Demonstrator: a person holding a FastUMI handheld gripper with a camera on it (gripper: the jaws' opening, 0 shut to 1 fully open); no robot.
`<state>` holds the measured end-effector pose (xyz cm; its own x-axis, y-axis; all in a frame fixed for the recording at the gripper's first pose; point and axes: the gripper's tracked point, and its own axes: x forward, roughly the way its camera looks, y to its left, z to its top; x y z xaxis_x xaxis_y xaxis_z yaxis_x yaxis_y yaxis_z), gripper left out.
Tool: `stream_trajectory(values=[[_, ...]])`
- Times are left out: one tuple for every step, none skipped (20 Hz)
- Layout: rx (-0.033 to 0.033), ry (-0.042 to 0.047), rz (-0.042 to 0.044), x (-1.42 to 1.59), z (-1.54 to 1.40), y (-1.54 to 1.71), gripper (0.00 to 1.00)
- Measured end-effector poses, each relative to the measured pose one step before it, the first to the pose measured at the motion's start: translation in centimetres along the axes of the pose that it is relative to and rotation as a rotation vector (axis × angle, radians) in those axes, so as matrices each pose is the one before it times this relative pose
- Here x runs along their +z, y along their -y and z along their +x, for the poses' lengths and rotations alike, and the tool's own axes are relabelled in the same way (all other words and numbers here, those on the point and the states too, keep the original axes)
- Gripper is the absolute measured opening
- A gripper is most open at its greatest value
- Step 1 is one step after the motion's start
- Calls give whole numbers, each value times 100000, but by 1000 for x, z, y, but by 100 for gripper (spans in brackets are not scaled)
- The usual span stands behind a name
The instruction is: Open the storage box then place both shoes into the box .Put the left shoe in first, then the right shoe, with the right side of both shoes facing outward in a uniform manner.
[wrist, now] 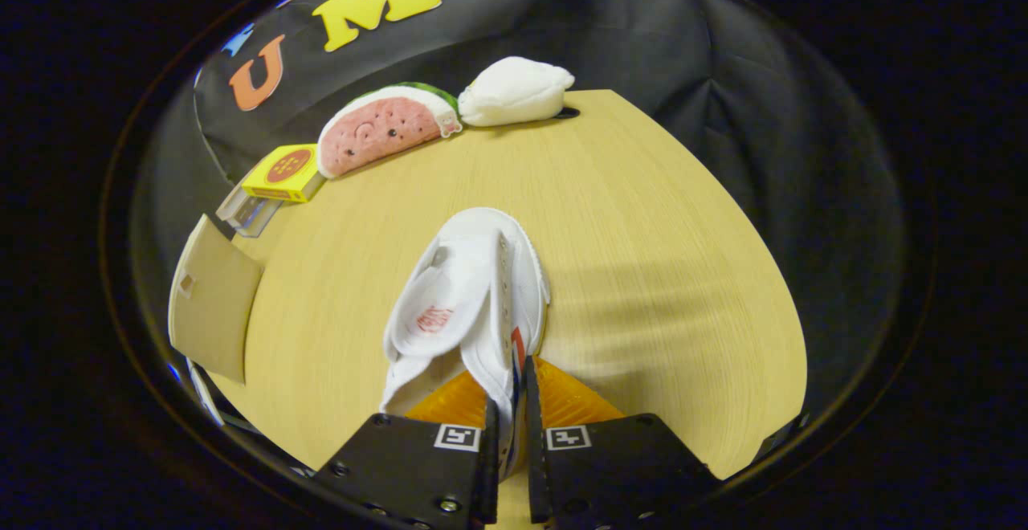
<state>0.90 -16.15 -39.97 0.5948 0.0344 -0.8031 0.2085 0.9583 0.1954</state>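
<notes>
Gripper [507,434]: fingers nearly closed, both pressing on the heel-side wall of the white low-top sneaker with a red print on the insole [470,305]. Firm pinch, thin gap filled by shoe fabric.

Shoe position: between the fingers at its near end, and the rest runs straight ahead of them. Long axis is roughly in line with the fingers, toe pointing away, slightly left of dead ahead. Opening faces left of the fingers, sole side to their right. It looks lifted or tipped on its side over the round light-wood tabletop [642,273]; cannot tell if the toe touches the wood.

Storage box: a beige flat panel [213,297] far to the left of the fingers is probably its lid or wall, cut off. Judgement: the carry goes left from here, so the shoe swings across its own long axis.

Hard to make out:
- left or right shoe: cannot tell
- heel hidden behind the fingers
- box interior hidden

Beyond the toe, well apart: yellow small carton [285,173], plush watermelon slice [385,124], white soft pouch [514,92].
</notes>
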Motion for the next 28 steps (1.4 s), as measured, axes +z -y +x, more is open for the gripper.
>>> stream_trajectory(values=[[-3675,1741,1640,1053,-768,647,15],[-287,-609,1737,-485,872,125,0],[190,-217,2112,198,-669,129,0],[797,-259,3557,-63,-89,-475,0],[1227,-948,3325,-51,-323,-331,0],[1411,-1373,2886,-101,-393,-309,0],[1327,-912,2440,-182,-314,-343,0],[1131,-707,1141,-132,-397,-415,0],[674,-50,351,-88,-334,-397,0],[685,216,72,-50,-532,-680,0],[992,-11,-60,-114,-654,-910,0],[1048,-104,594,-64,-561,-840,0],[1326,-359,639,-74,-594,-1009,0],[1273,-159,708,-87,-607,-1078,0],[787,238,891,8,-561,-1286,0],[595,188,659,-23,-629,-1284,0],[533,122,674,-132,-620,-1437,0],[755,596,141,-166,-639,-1587,0],[514,1165,391,-28,-607,-1612,0],[357,1275,139,-12,-538,-1676,0],[476,1007,320,-138,-590,-1791,0],[470,696,386,-227,-464,-1873,0],[435,402,594,-272,-515,-1940,0],[270,484,897,-269,-424,-1908,0],[650,588,698,-348,-485,-2076,0],[801,717,886,-428,-430,-2167,0],[1082,804,45,-429,-322,-2218,0],[896,738,-674,-614,-269,-2099,0]])
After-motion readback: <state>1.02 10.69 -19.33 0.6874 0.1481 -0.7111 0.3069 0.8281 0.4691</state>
